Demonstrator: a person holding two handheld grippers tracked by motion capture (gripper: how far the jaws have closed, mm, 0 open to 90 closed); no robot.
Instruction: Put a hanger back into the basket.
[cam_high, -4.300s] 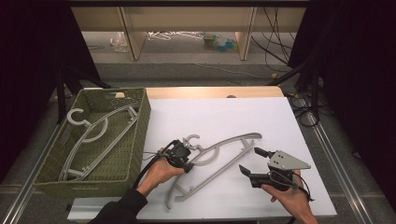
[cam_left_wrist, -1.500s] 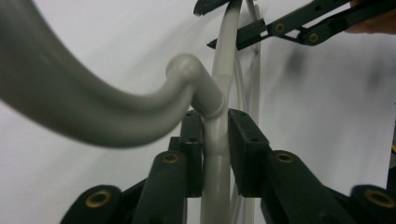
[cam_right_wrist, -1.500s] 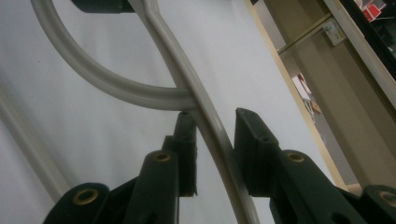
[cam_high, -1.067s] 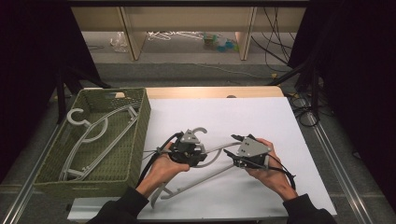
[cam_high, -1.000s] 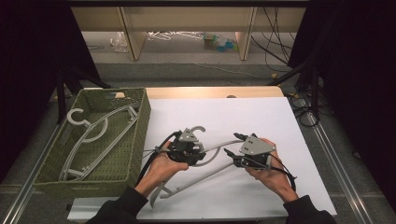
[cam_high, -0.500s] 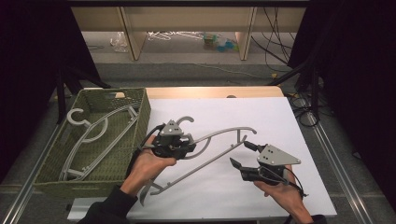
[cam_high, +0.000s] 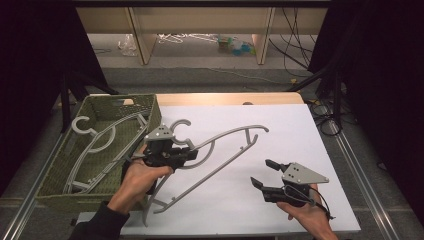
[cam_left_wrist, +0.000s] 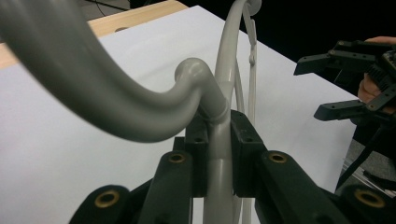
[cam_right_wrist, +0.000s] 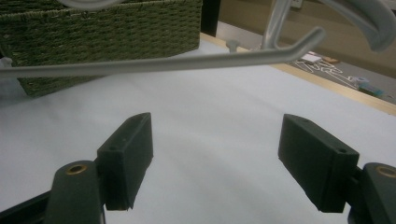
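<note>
A grey plastic hanger (cam_high: 225, 137) hangs tilted above the white table (cam_high: 295, 130), its lower end near the front edge. My left gripper (cam_high: 192, 155) is shut on the hanger's neck just under the hook. In the left gripper view the pads clamp the grey stem (cam_left_wrist: 218, 140). My right gripper (cam_high: 261, 172) sits at the front right, apart from the hanger. Its jaws have just been opening and nothing is between them. In the right gripper view the open gripper (cam_right_wrist: 217, 158) faces the hanger's bar (cam_right_wrist: 187, 63), which crosses well ahead of it.
A green woven basket (cam_high: 120, 100) stands at the table's left with a second grey hanger (cam_high: 100, 145) lying inside; it also appears in the right gripper view (cam_right_wrist: 116, 32). A wooden strip runs along the far edge. Cables lie on the floor at the right.
My right gripper let go of the hanger, opened and drew back to the front right. My left gripper lifted the hanger and carried it left toward the basket.
</note>
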